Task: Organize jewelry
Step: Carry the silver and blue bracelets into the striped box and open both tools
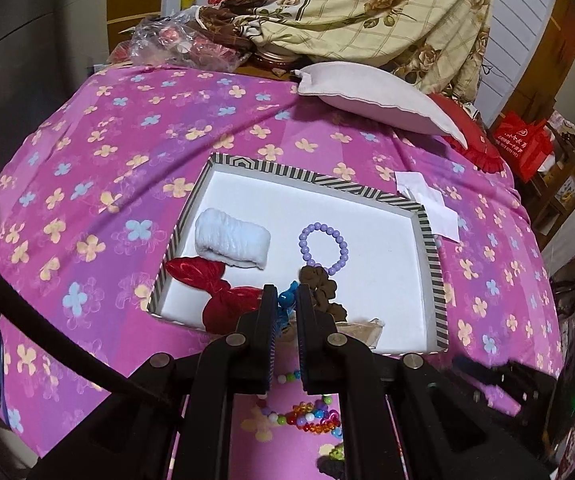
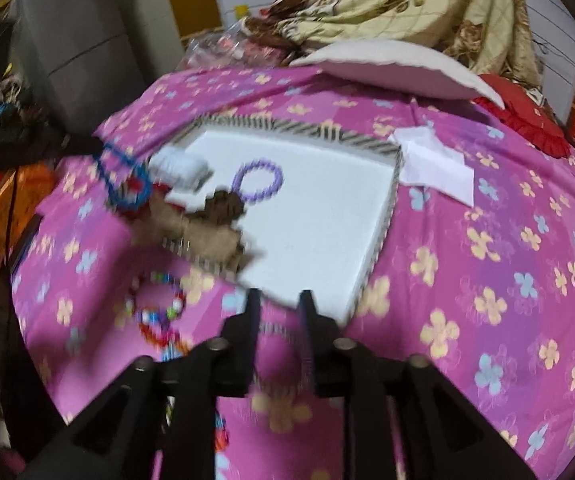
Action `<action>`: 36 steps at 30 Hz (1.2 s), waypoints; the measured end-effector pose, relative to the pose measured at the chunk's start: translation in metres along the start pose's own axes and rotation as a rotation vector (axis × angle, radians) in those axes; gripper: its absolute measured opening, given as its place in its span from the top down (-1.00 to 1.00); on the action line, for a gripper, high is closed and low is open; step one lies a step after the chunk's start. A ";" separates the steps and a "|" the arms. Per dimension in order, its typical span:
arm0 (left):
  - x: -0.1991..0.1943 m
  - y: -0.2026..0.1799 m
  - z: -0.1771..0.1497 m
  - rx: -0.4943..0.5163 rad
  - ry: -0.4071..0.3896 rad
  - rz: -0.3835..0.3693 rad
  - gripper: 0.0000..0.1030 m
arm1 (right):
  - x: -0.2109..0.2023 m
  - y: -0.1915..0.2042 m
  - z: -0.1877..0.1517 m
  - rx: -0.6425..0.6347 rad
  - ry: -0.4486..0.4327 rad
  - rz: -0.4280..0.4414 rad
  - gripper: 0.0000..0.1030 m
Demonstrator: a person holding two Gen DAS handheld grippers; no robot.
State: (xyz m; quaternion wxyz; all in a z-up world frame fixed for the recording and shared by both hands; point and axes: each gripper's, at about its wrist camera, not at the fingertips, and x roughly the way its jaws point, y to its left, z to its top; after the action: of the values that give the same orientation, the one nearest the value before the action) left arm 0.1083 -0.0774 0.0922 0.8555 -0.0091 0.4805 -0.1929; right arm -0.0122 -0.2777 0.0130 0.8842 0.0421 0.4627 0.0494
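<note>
While the left tongs (image 1: 286,300) pinch a blue hair tie (image 1: 287,299), the striped-rim tray (image 1: 431,236) holds a lilac bead bracelet (image 1: 323,246) at twelve o'clock; right tongs (image 2: 279,300) spread, empty.

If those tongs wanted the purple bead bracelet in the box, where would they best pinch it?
Probably from straight above, on the near arc of the purple bead bracelet. It lies flat as an open ring on the white floor of the box, so one finger can drop inside the loop and one outside. The brown scrunchie touches its near edge, so pinch slightly to the side.
</note>
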 end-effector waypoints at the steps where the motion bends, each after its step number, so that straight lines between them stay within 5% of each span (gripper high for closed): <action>1: 0.001 0.000 0.000 -0.001 0.003 0.001 0.41 | 0.002 -0.001 -0.008 -0.002 0.014 -0.005 0.56; 9: 0.001 -0.004 0.000 0.002 0.007 -0.001 0.41 | 0.047 -0.016 -0.030 0.019 0.111 -0.041 0.57; 13: -0.004 -0.002 0.003 0.003 -0.006 0.008 0.41 | 0.050 -0.011 -0.031 -0.015 0.106 -0.064 0.86; 19: -0.008 0.003 0.008 -0.006 -0.013 0.013 0.41 | 0.031 -0.010 -0.029 -0.033 0.076 -0.054 0.86; 28: -0.004 0.000 0.018 -0.006 -0.008 0.007 0.41 | -0.009 -0.004 0.012 -0.017 -0.026 -0.003 0.87; 36: 0.031 -0.015 0.038 0.018 0.047 0.013 0.41 | 0.035 -0.010 0.066 0.023 -0.005 -0.024 0.86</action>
State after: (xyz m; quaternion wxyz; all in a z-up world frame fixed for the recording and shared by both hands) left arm 0.1492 -0.1086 0.0910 0.8453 0.0061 0.4987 -0.1916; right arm 0.0622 -0.2849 0.0209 0.8853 0.0466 0.4614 0.0334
